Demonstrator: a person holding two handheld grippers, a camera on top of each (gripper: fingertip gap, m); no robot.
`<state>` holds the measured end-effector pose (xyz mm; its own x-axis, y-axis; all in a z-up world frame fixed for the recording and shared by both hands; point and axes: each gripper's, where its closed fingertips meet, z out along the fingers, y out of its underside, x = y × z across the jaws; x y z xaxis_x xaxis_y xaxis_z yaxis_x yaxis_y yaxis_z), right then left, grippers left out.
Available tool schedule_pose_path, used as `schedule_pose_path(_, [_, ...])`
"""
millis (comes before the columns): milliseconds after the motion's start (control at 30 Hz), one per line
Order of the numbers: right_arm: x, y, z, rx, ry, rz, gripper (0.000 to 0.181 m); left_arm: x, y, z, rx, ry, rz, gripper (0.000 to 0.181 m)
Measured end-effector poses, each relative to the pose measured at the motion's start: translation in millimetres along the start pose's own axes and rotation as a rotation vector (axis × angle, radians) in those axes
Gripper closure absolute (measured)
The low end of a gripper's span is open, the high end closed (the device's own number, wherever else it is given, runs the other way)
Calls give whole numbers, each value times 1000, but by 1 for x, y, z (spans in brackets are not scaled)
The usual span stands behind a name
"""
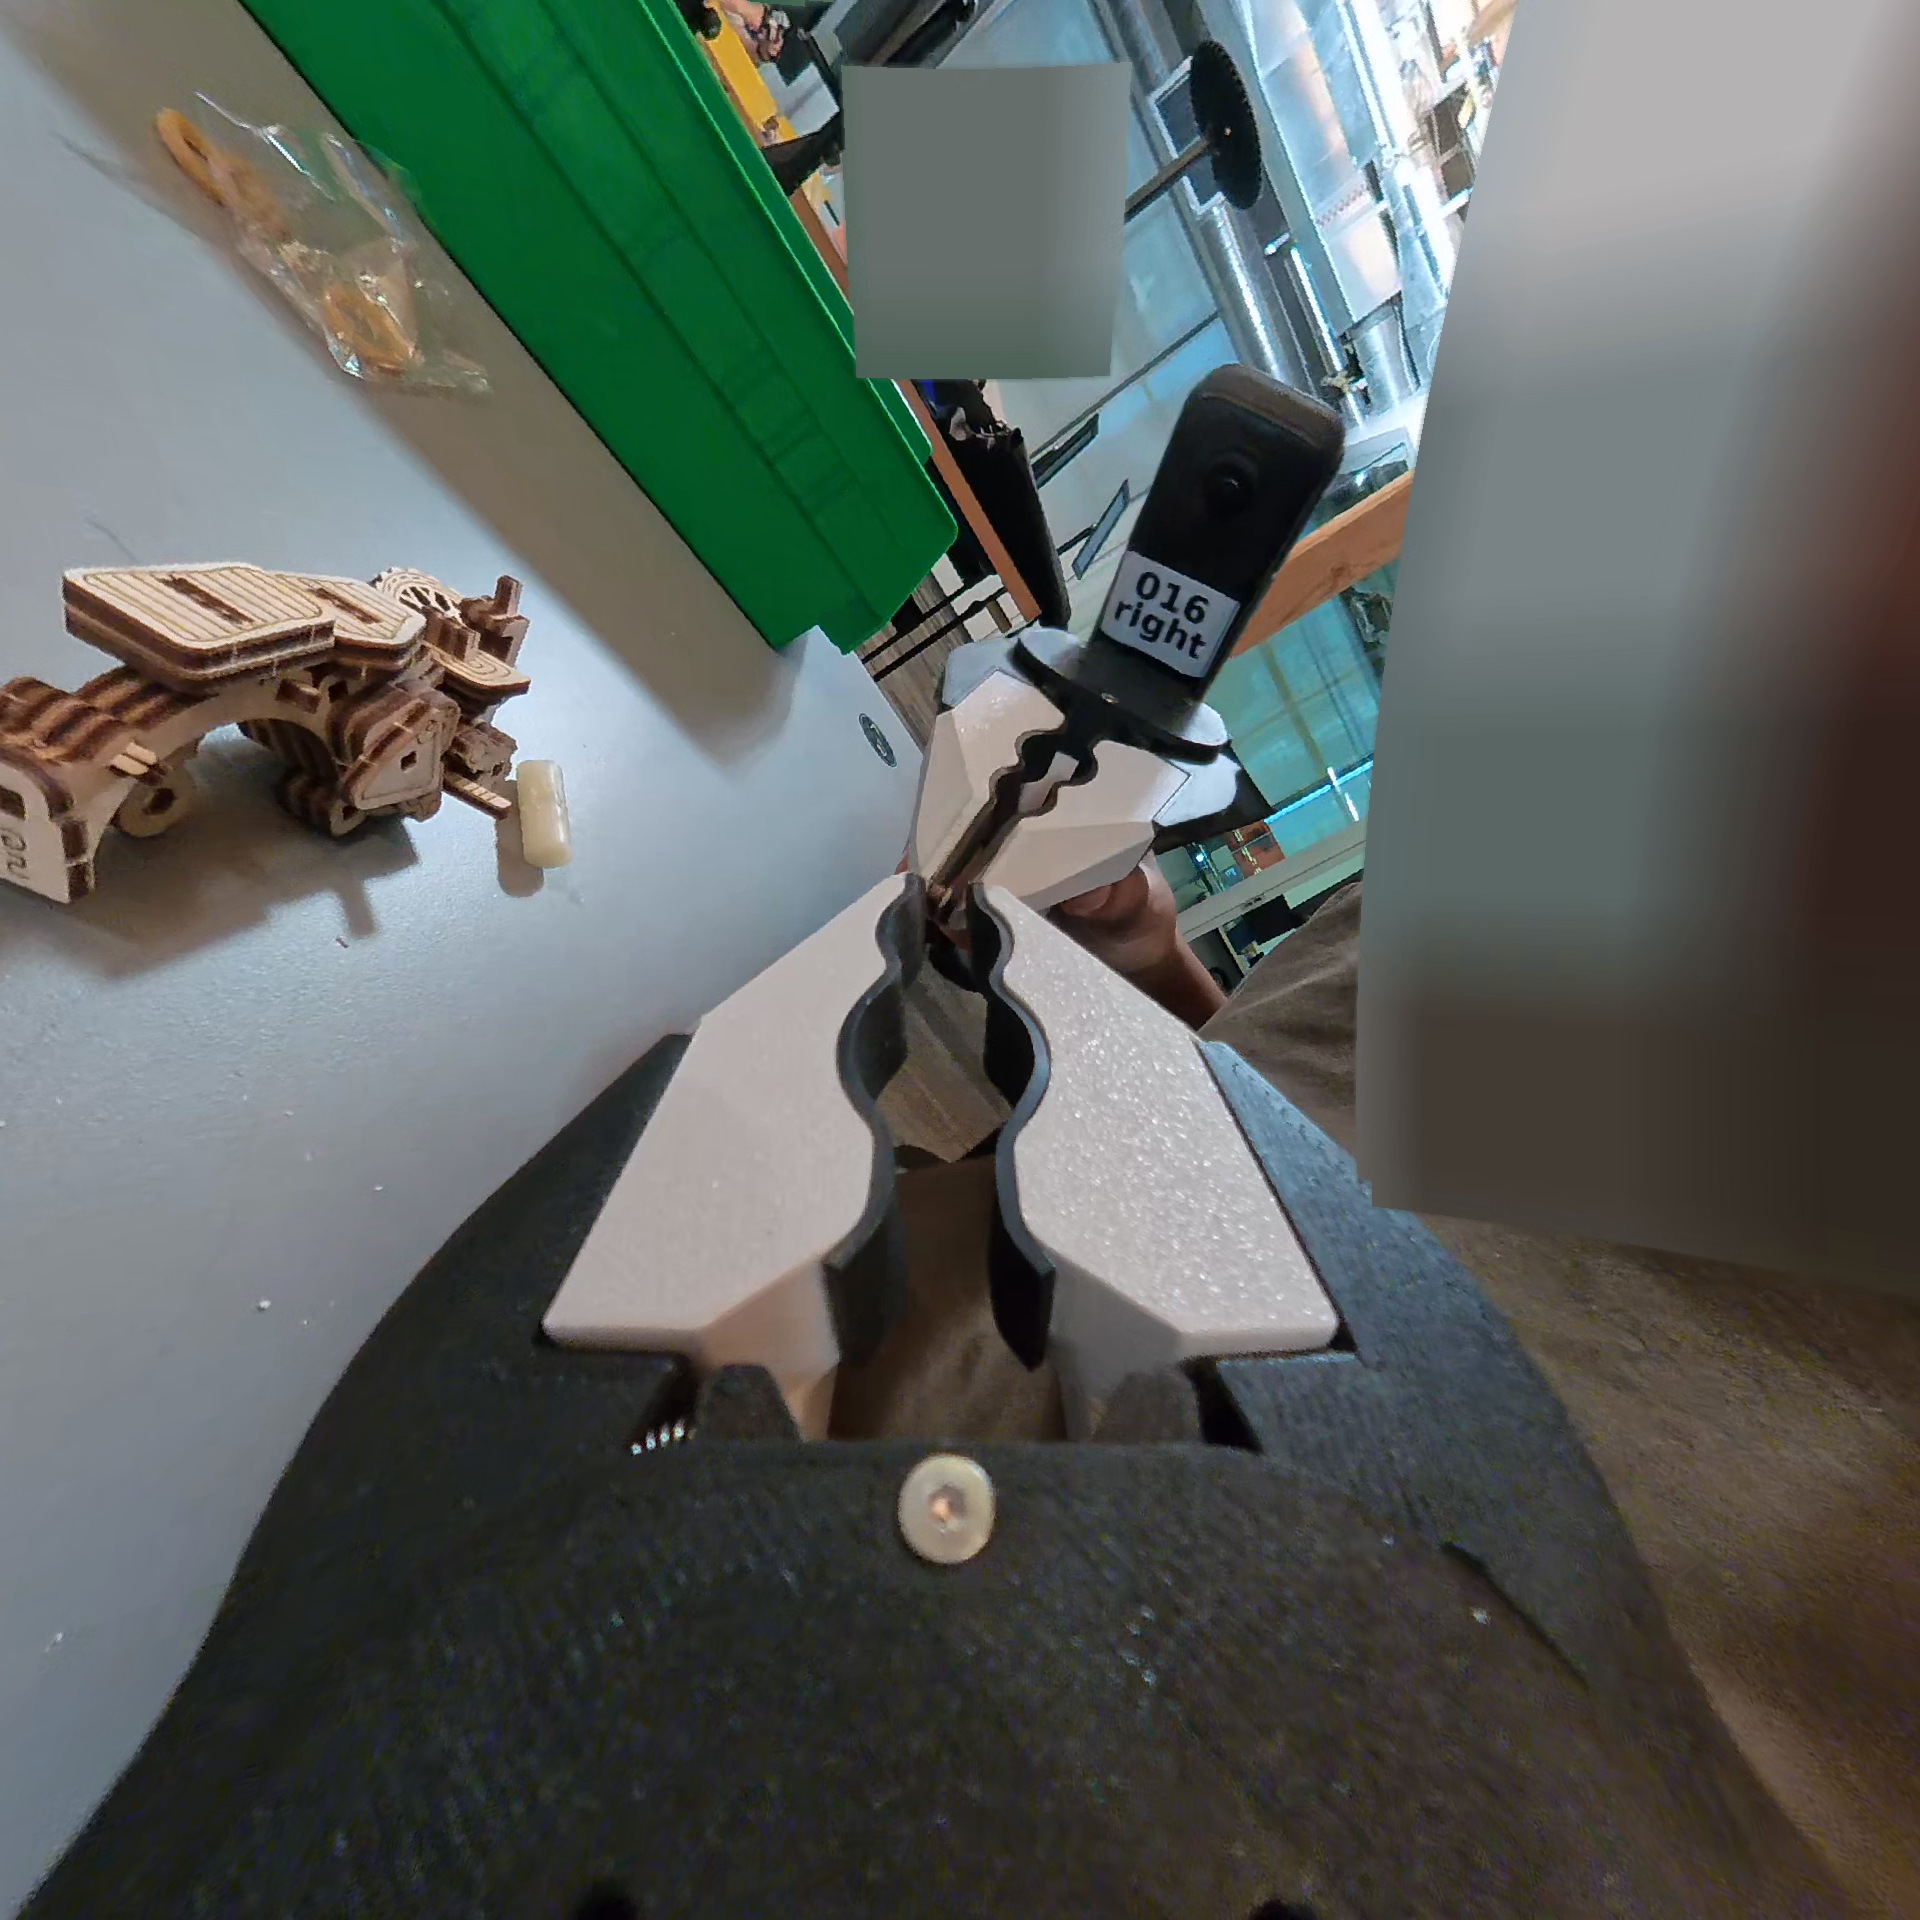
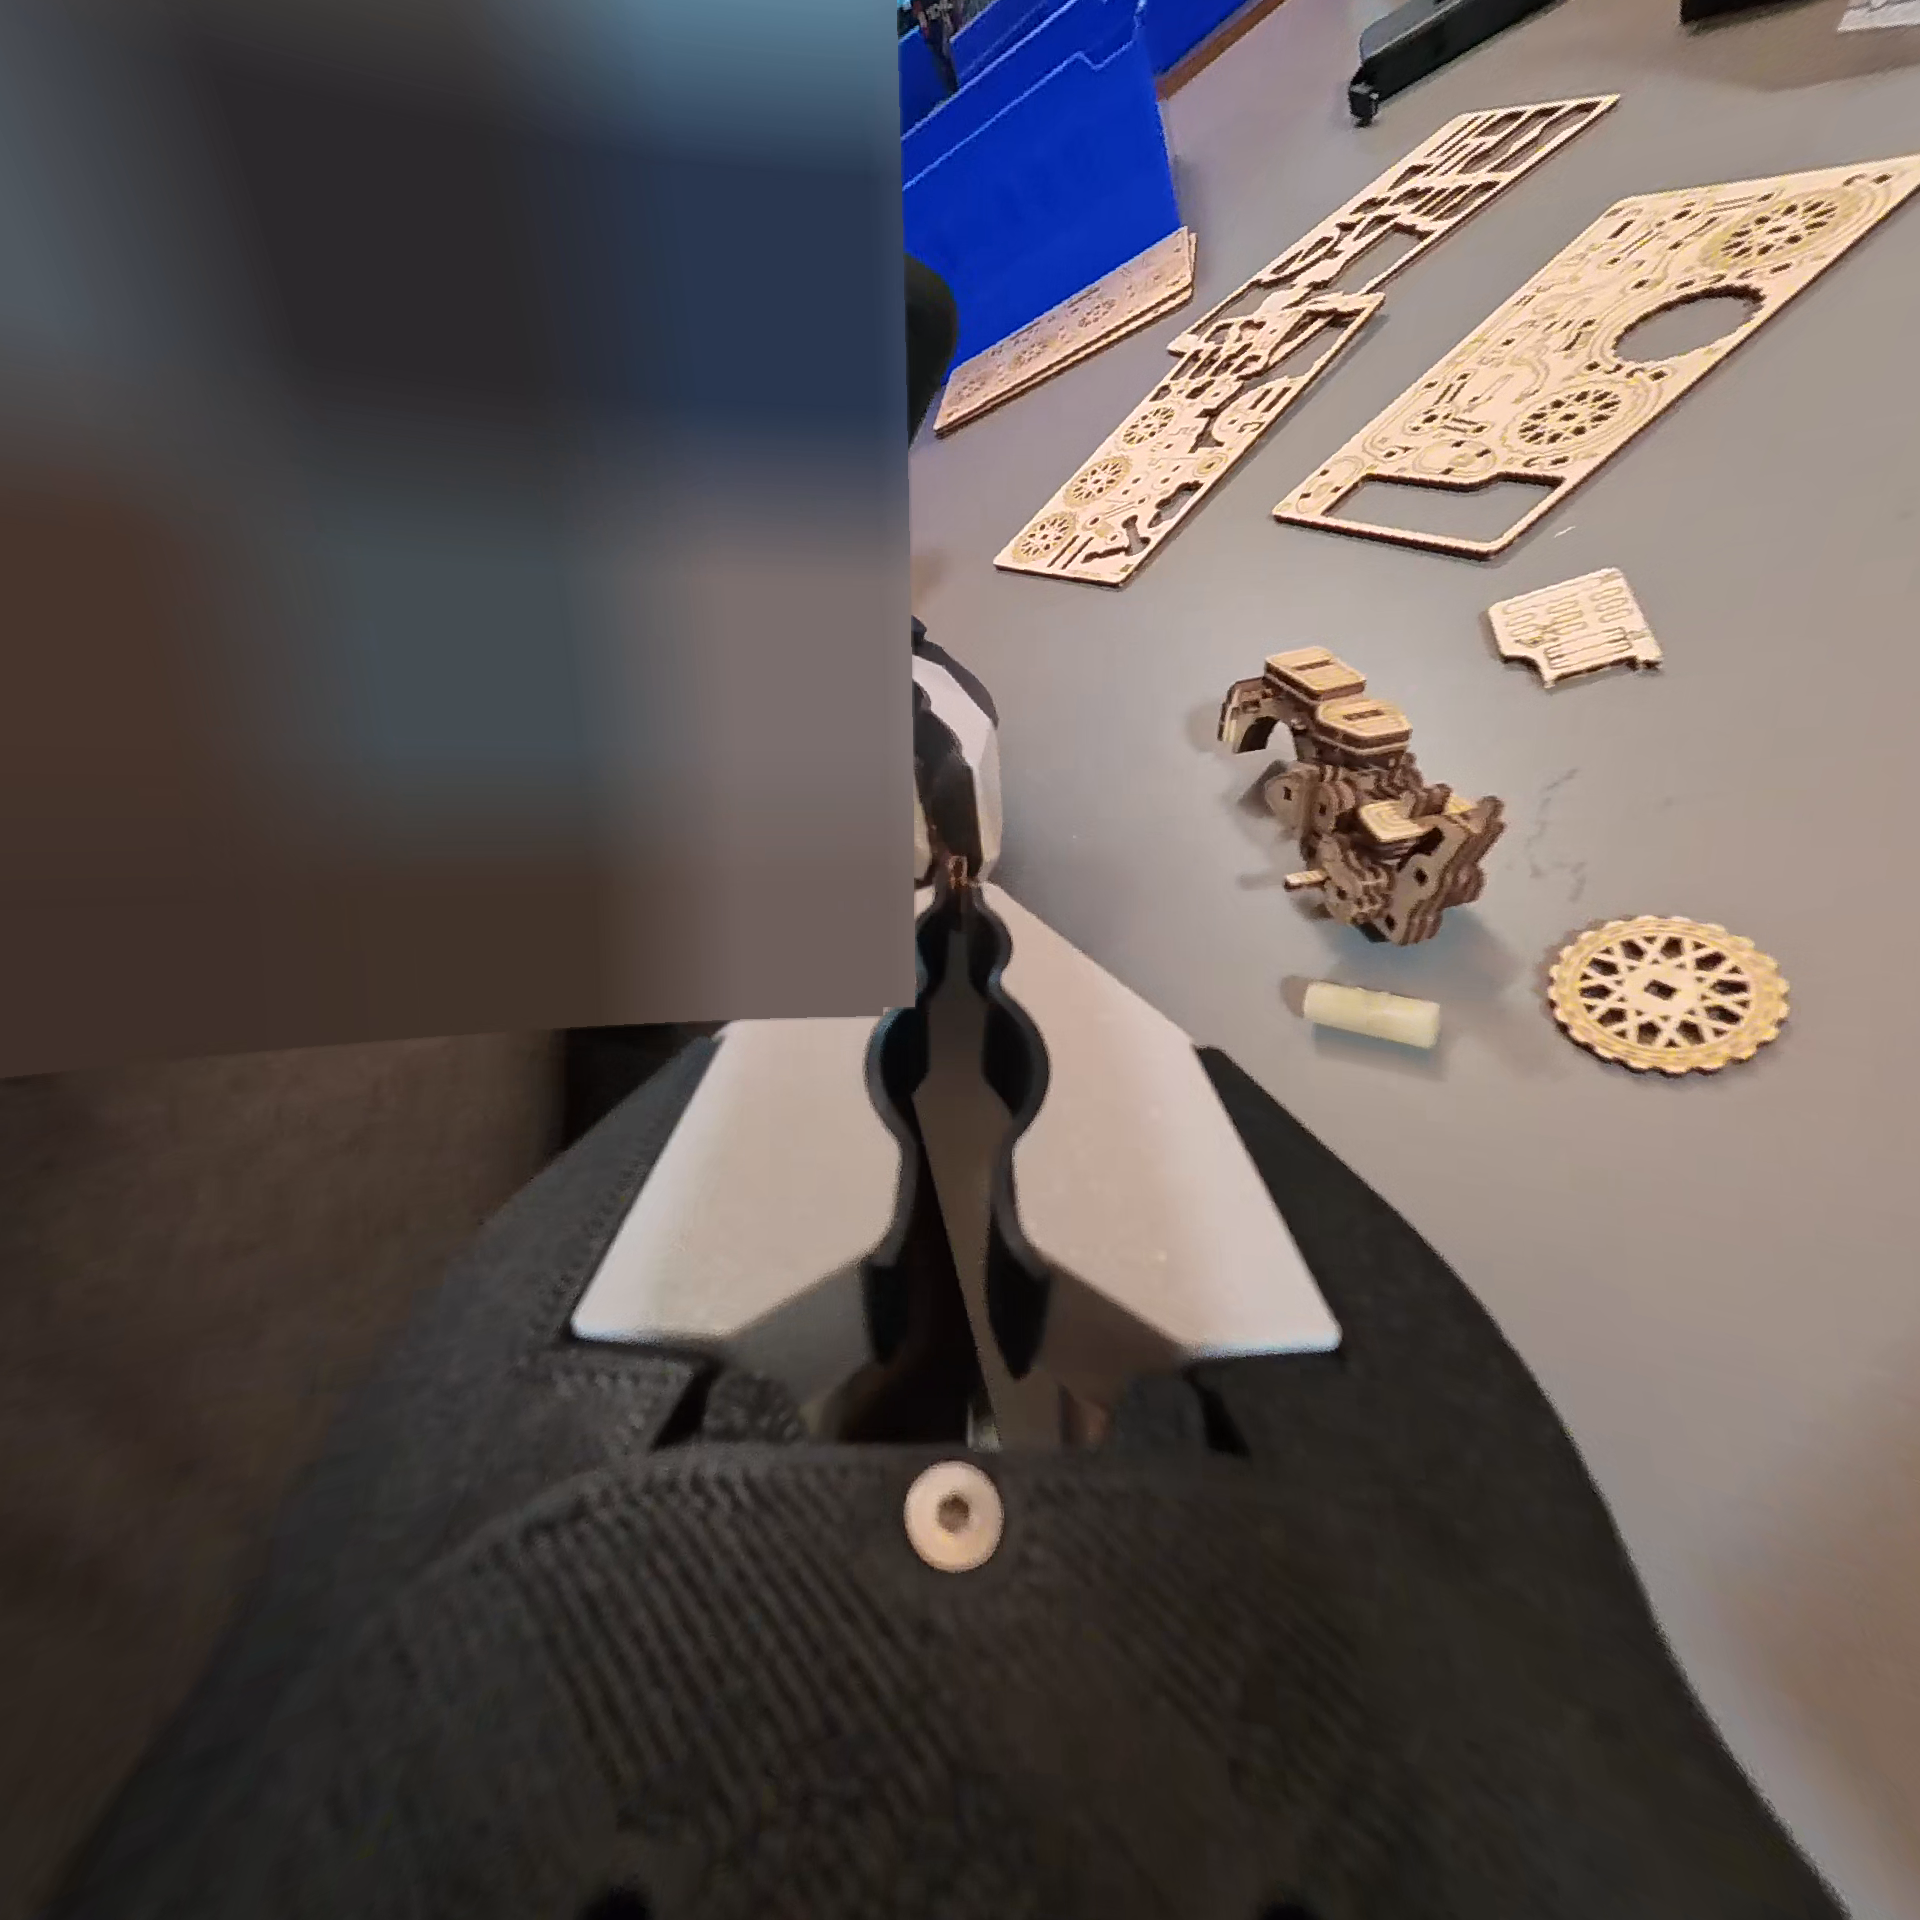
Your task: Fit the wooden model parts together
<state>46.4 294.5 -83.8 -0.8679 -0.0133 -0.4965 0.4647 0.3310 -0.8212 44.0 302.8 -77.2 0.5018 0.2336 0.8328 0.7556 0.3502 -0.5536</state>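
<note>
Left wrist view: both tools point(image 1: 940, 902) point(image 1: 935, 878) pinch small wooden part point(image 1: 943, 896) tip-to-tip

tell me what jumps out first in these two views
The two hand-held grippers meet tip to tip over the table edge: the left hand-held gripper and the right hand-held gripper pinch something tiny between them. Behind them on the grey table stands a half-built wooden model, beside a round wooden gear.
</note>
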Motion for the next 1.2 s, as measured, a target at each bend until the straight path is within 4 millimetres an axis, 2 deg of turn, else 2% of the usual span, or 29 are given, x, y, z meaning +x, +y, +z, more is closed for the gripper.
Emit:
schedule_pose_path(33, [0,1,0,-6,10,-11,181,-1,0,0,0,-6,1,175])
schedule_pose_path(200, [2,3,2,-36,52,-65,181,-5,1,-1,-3,-28,0,178])
schedule_pose_path(467, [2,3,2,-33,49,-53,181,-5,1,0,-9,-41,2,178])
schedule_pose_path(567, [2,1,1,-11,32,-30,181,-1,-3,-1,7,-2,-24,165])
schedule_pose_path(1200, [-4,-1,0,23,-50,58,180,3,-1,-3,4,9,20,180])
